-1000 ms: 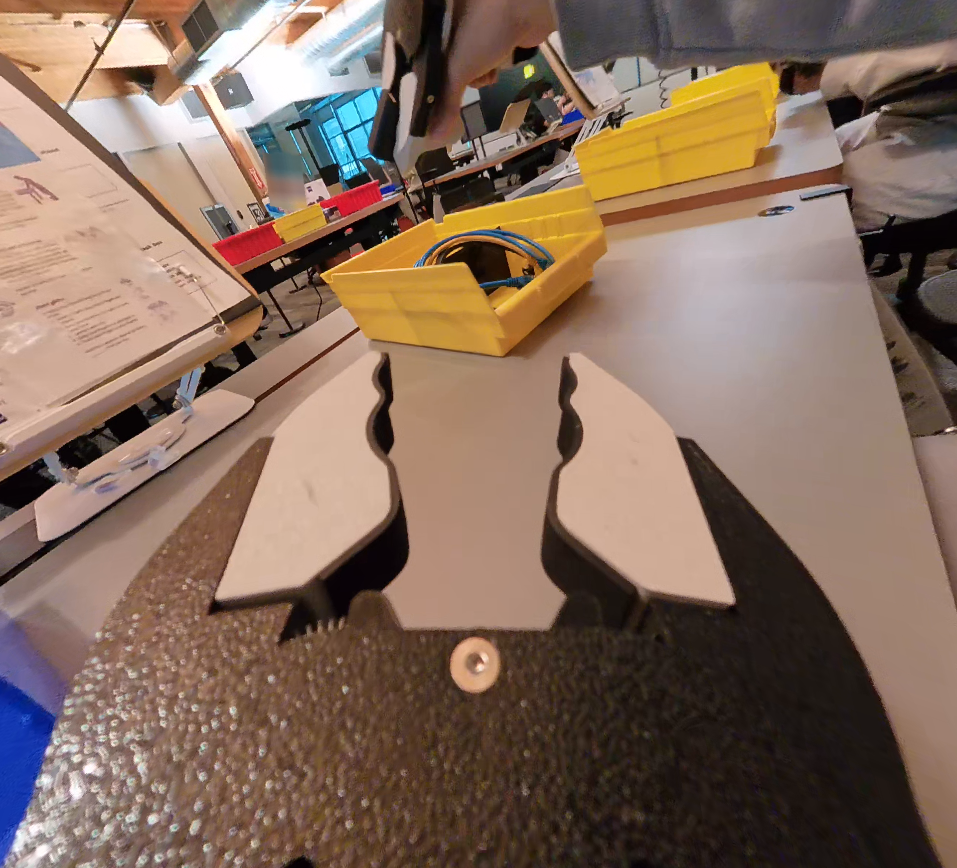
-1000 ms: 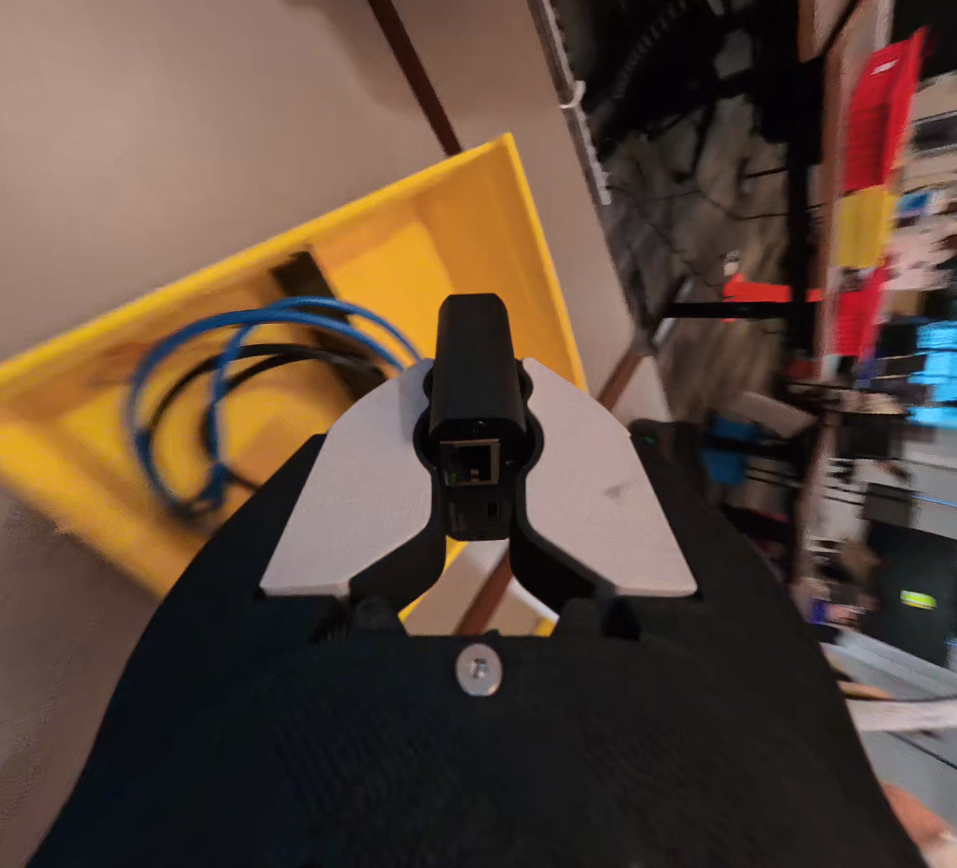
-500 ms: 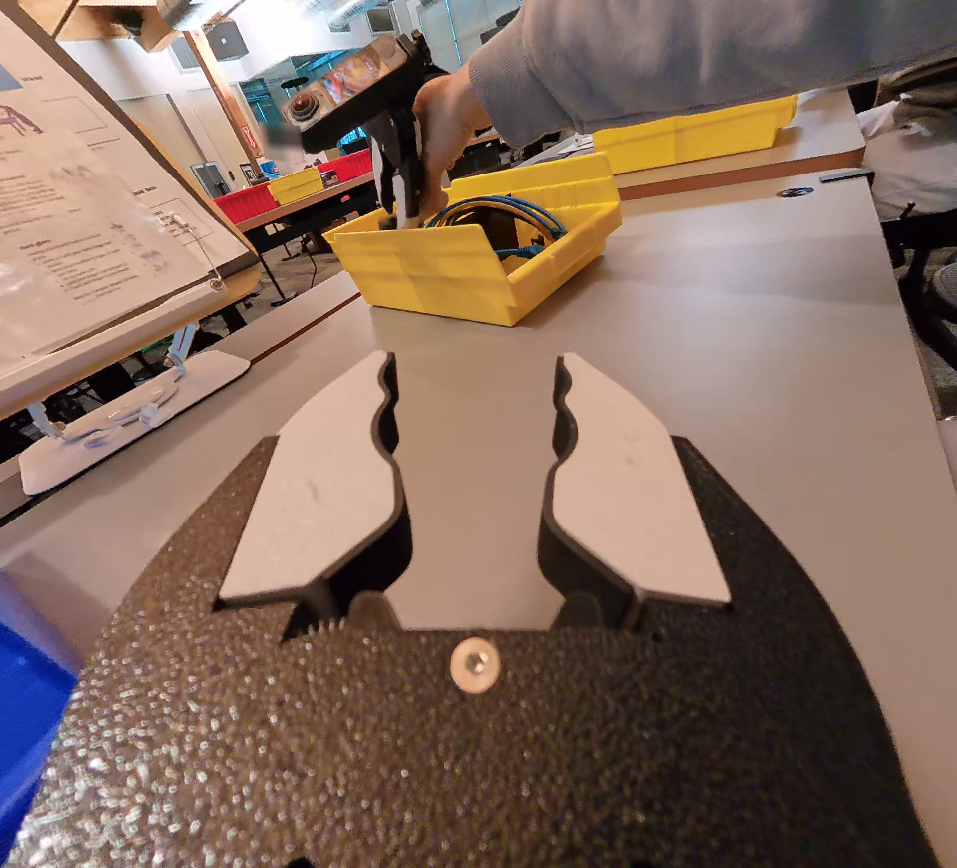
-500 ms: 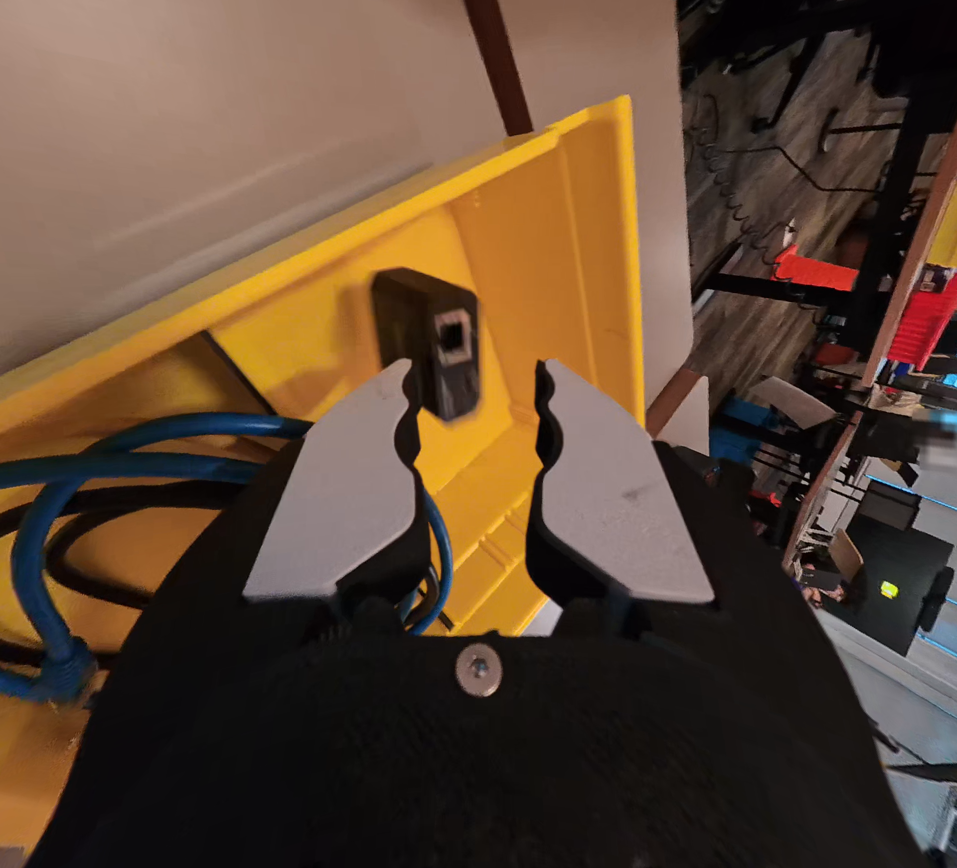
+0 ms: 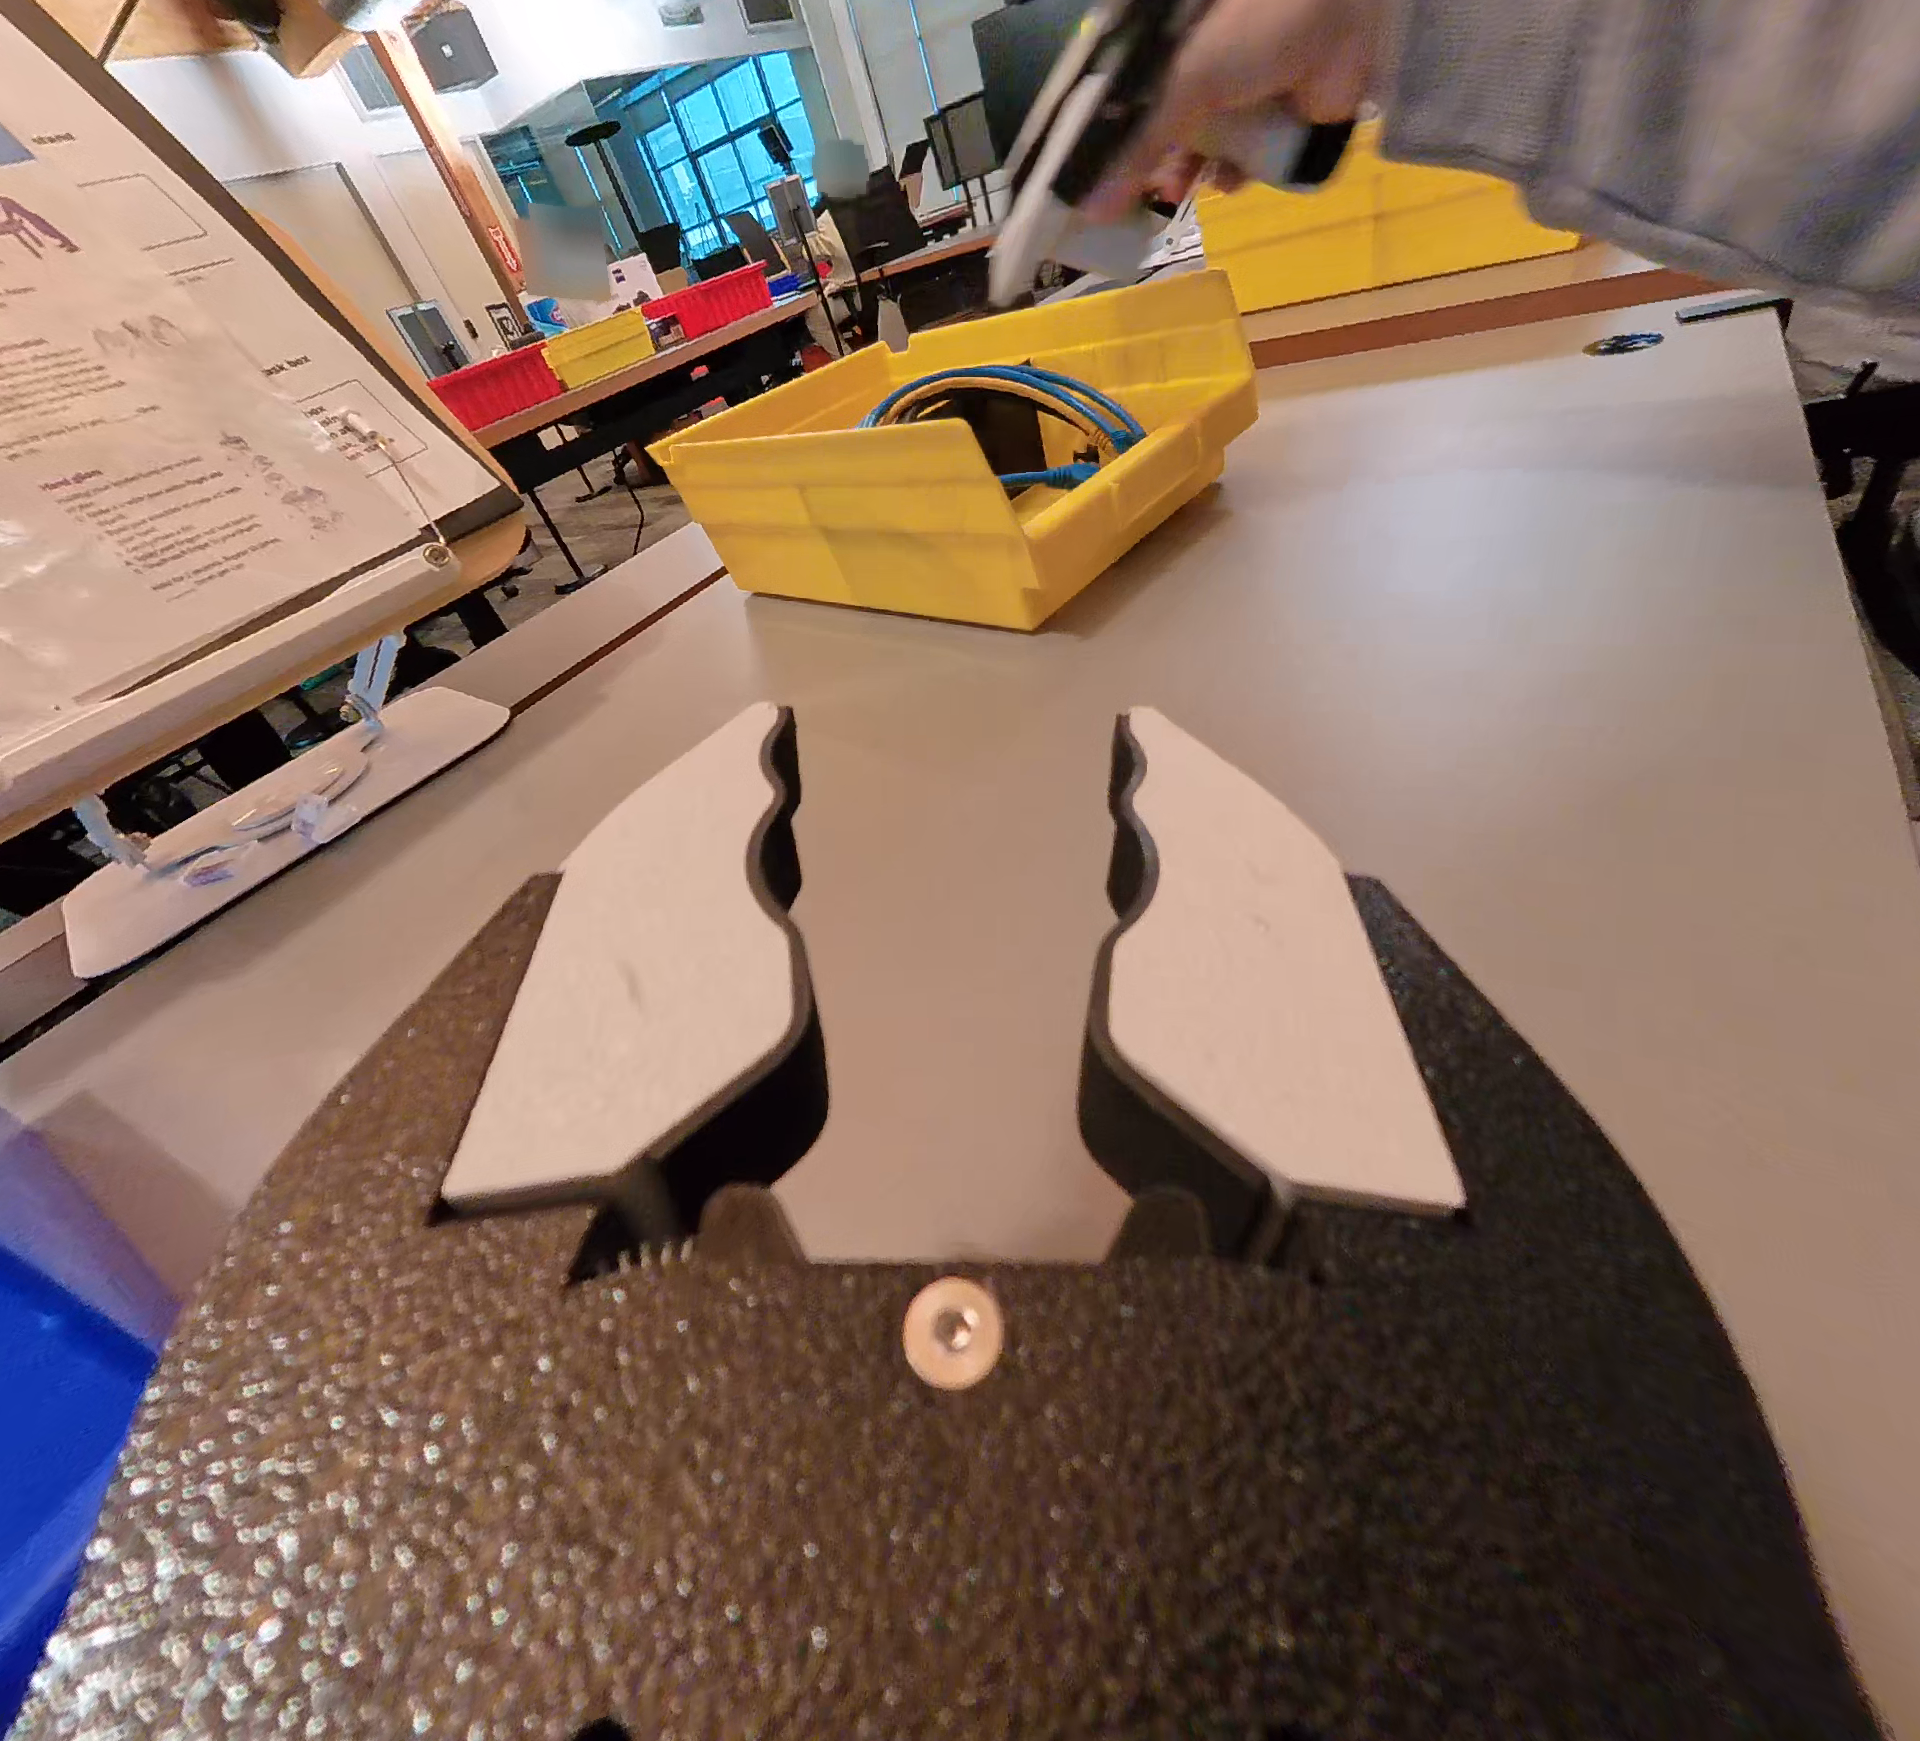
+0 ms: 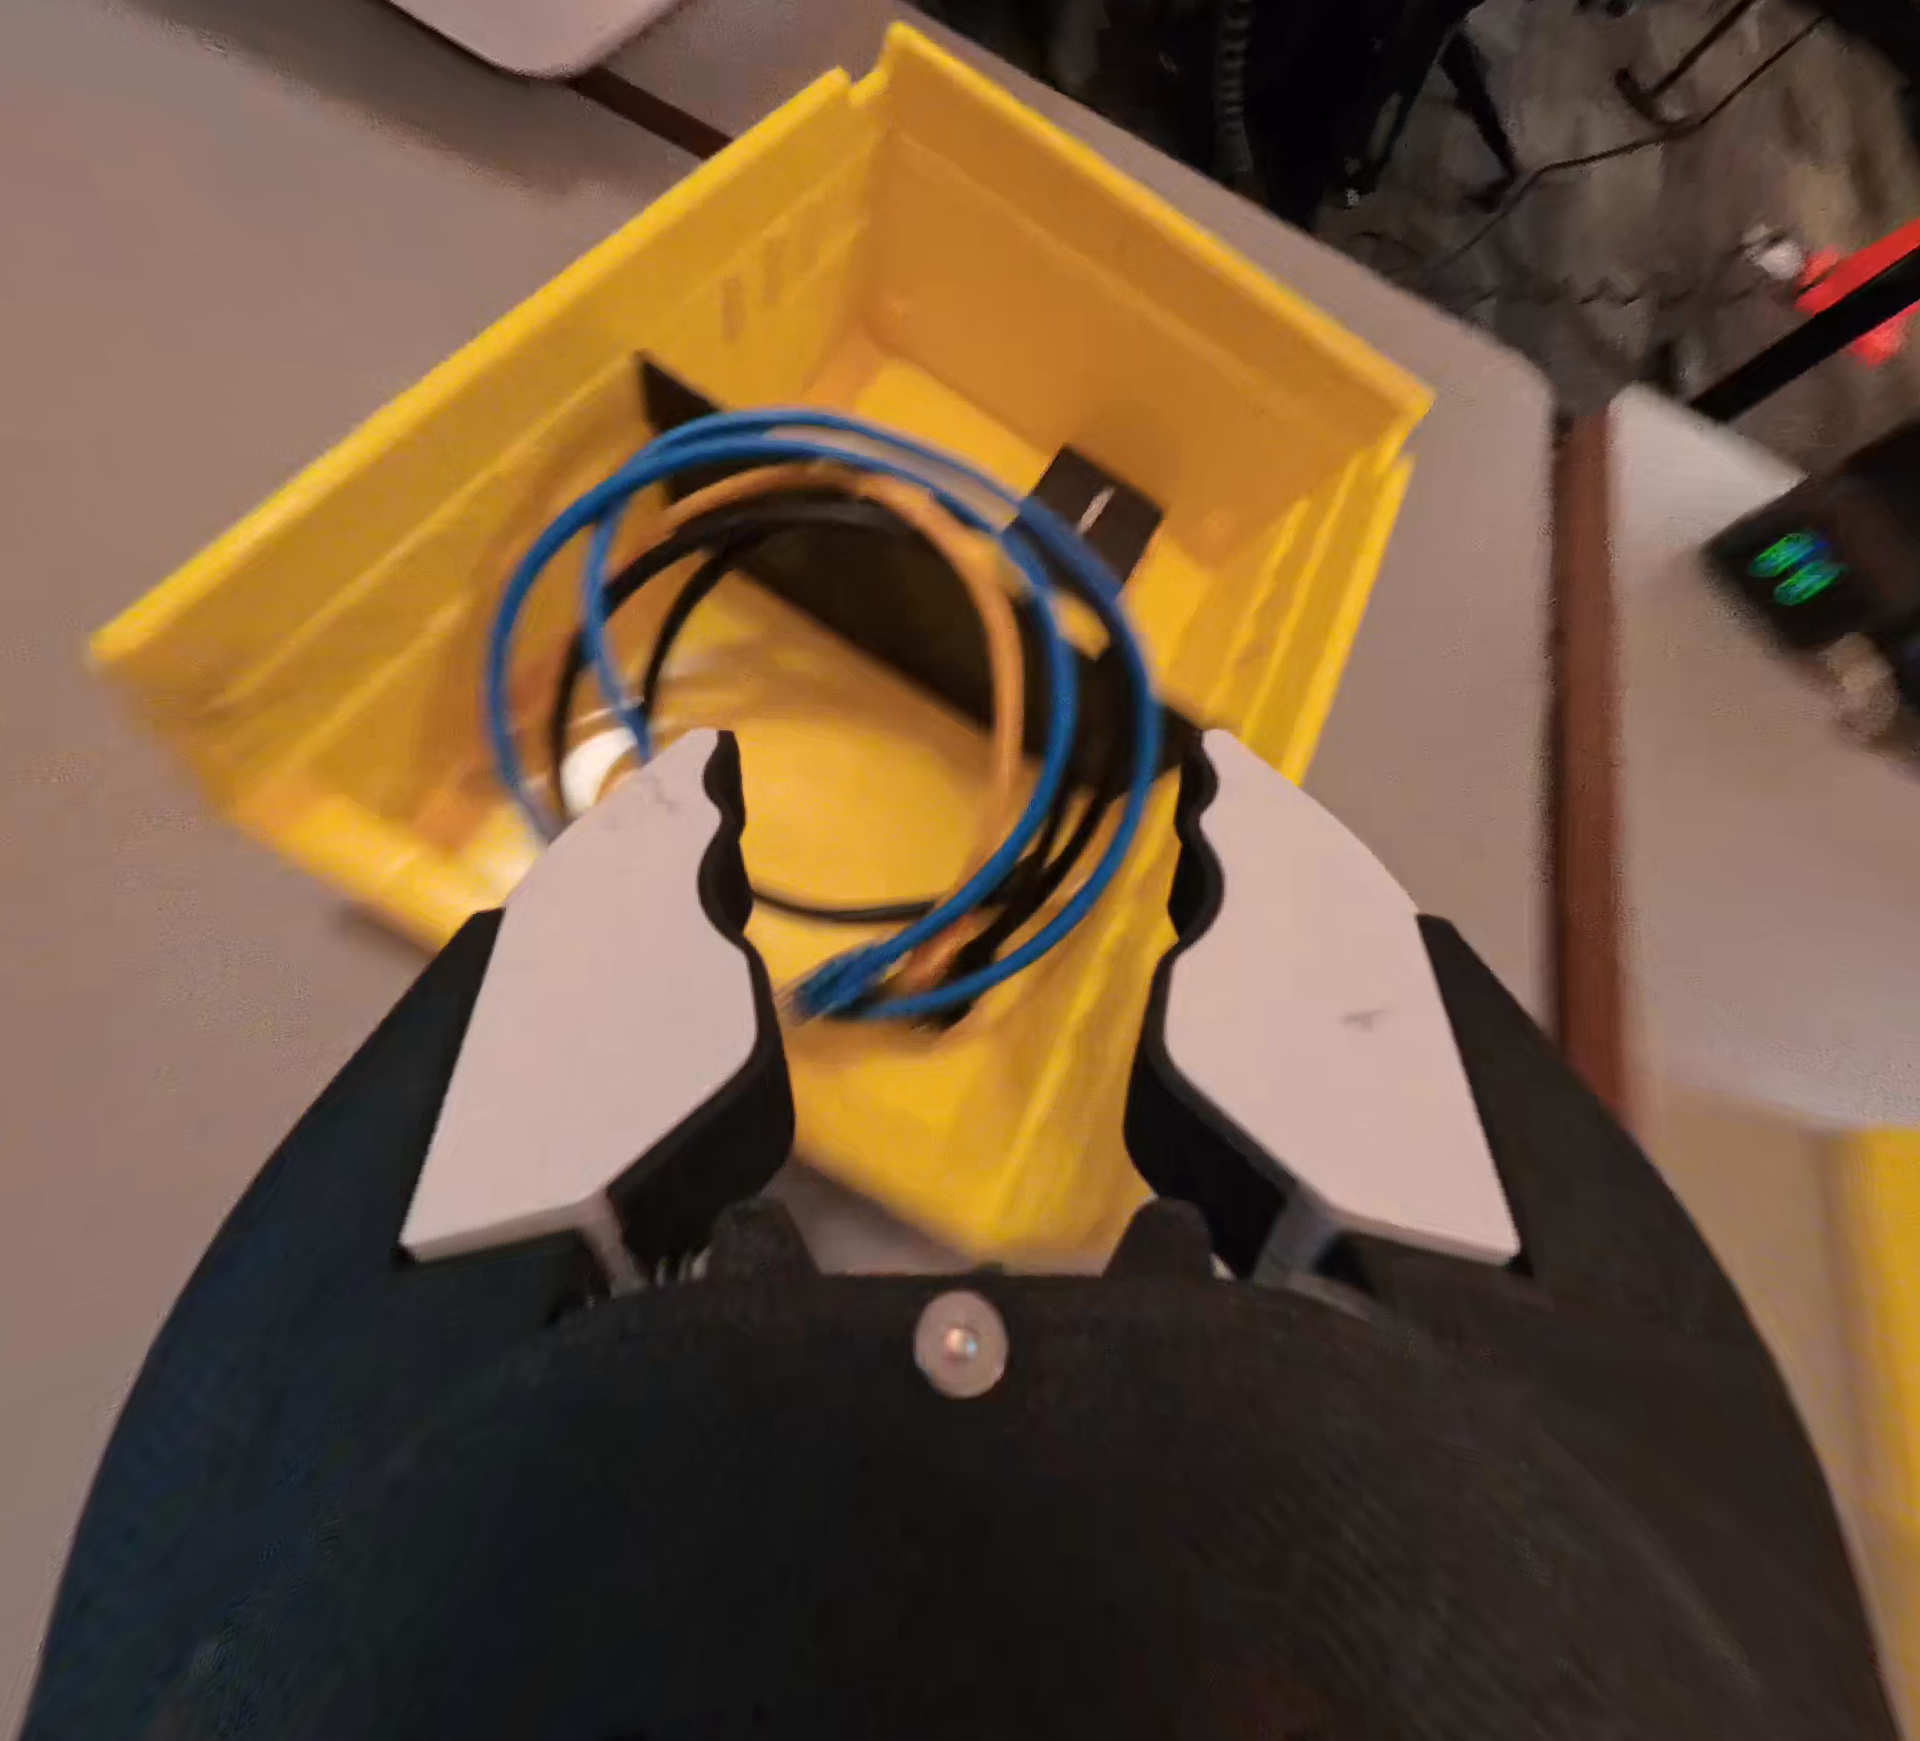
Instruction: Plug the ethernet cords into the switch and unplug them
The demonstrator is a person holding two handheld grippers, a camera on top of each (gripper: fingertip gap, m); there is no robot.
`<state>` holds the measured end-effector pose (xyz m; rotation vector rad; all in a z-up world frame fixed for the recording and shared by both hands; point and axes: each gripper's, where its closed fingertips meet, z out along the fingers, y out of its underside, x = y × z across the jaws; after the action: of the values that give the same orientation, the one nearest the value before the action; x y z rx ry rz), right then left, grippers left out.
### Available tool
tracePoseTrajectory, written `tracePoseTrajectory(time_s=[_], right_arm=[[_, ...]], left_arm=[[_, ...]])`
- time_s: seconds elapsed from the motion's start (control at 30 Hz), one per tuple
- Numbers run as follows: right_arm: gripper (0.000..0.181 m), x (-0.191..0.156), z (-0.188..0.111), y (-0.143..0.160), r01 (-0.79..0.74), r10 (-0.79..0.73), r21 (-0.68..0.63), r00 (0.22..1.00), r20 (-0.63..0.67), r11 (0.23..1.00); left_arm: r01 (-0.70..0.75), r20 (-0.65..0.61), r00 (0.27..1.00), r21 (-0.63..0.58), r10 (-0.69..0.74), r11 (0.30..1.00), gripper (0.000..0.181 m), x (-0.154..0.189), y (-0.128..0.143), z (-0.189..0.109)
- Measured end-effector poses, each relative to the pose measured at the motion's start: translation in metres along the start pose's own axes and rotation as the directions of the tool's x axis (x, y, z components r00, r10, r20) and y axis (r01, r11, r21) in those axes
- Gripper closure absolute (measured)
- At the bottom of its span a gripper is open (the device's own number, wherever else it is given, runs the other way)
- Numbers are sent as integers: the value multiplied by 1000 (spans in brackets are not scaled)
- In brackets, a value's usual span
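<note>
A yellow bin (image 6: 987, 257) on the grey table holds coiled blue ethernet cords (image 6: 1049, 652), a black cable and a small black switch (image 6: 1091, 512) lying near its far wall. My right gripper (image 6: 956, 746) is open and empty, hovering above the bin's near side. My left gripper (image 5: 951, 735) is open and empty, low over bare table, well short of the bin (image 5: 862, 528). In the left wrist view a hand holds the right gripper (image 5: 1023, 257), blurred, above the bin's far edge. The blue cords (image 5: 1039, 403) show over the rim.
A tilted document stand (image 5: 156, 444) with a white base (image 5: 291, 808) stands at the left. A blue object (image 5: 52, 1431) is at my near left. Another yellow bin (image 5: 1403, 226) sits on the table behind. A black device with green lights (image 6: 1808, 559) lies on the neighbouring table. About 35 centimeters separates my left fingertips from my right.
My right gripper, shut on the small black switch a second ago, opened and dropped it into the yellow bin, then rose and pulled back above it. My left gripper stayed open in place.
</note>
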<state>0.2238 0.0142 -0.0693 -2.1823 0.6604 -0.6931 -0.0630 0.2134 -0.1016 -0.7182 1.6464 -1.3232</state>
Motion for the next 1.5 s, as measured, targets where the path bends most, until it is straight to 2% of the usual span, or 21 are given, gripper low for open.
tracePoseTrajectory(time_s=[0.07,0.17,0.23,0.33,0.43,0.5,0.6,0.77,0.9,1.0,1.13,1.2,1.23,1.33,1.4,1.5], right_arm=[[94,-23,-23,34,-109,105,70,992,66,992],[82,-24,-42,67,-114,119,120,992,-31,986],[79,-18,-43,72,-109,118,131,991,-59,985],[81,-7,-44,79,-240,252,127,964,-90,963],[81,-12,-49,71,-274,277,177,961,6,945],[81,0,-53,71,-287,298,192,954,-32,938],[82,8,-52,71,-296,312,214,949,-43,931],[84,13,-41,80,-316,325,187,946,-14,930],[90,16,-40,70,-364,370,227,929,20,903],[92,9,-41,59,-367,365,257,929,57,894],[92,-5,-46,45,-320,309,272,947,86,908],[93,-8,-51,39,-306,293,292,952,90,906],[93,-9,-53,37,-306,291,298,952,96,904],[96,-14,-57,33,-303,277,301,953,125,904],[97,-14,-59,32,-292,266,300,956,127,908],[99,-16,-66,29,-278,249,310,960,132,909]], left_arm=[[3,5,1000,-9,-3,1000,125,-1,1,0],[14,40,999,-20,-13,1000,127,-6,3,1],[1,56,998,-47,1,999,129,-6,5,3],[-20,49,998,-115,26,993,129,-2,13,10],[-27,71,997,-182,41,983,129,0,21,16],[7,92,996,-221,14,975,128,-1,25,26],[90,95,993,-249,-69,964,123,1,19,55],[147,78,989,-312,-129,939,110,6,3,128],[353,102,935,-343,-340,870,97,24,-2,185],[420,209,906,-333,-369,844,95,15,0,219],[412,397,886,-441,-238,797,96,-22,25,246],[410,420,884,-490,-203,769,100,-30,36,254],[413,406,886,-476,-222,776,106,-31,34,259],[327,422,899,-479,-112,815,163,-44,31,259],[308,443,894,-482,-75,821,172,-53,32,253],[321,409,904,-454,-125,831,175,-58,34,238]])
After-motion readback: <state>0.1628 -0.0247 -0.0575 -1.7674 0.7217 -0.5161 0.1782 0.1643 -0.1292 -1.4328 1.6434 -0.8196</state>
